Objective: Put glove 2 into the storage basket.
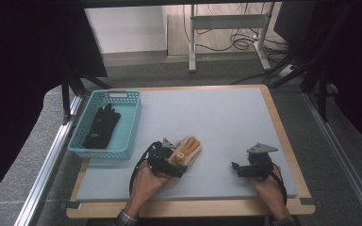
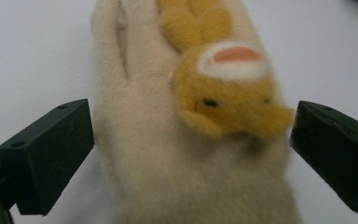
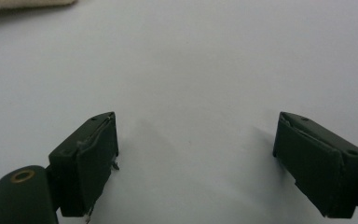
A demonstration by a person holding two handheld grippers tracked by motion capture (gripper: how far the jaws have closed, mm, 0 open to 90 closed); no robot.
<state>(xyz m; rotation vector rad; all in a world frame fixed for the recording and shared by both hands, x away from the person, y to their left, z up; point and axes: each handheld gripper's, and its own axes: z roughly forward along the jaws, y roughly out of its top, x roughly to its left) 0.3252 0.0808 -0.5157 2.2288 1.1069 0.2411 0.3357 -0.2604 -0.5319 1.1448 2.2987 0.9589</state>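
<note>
The glove (image 2: 186, 140) lies at lower centre of the high view, long axis pointing up-right. The left tongs (image 2: 191, 135) straddle its cuff end, jaws wide, gripping nothing. The right tongs (image 3: 196, 154) rest open, empty, well apart at lower right.

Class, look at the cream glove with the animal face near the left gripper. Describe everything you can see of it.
The cream glove looks like soft fleece and lies flat on the grey table mat, fingers pointing away from the person. A mustard-yellow plush animal face with dark eyes and a white-and-orange patch is on top. The open left gripper straddles its cuff end, with the jaws at either side.
</note>
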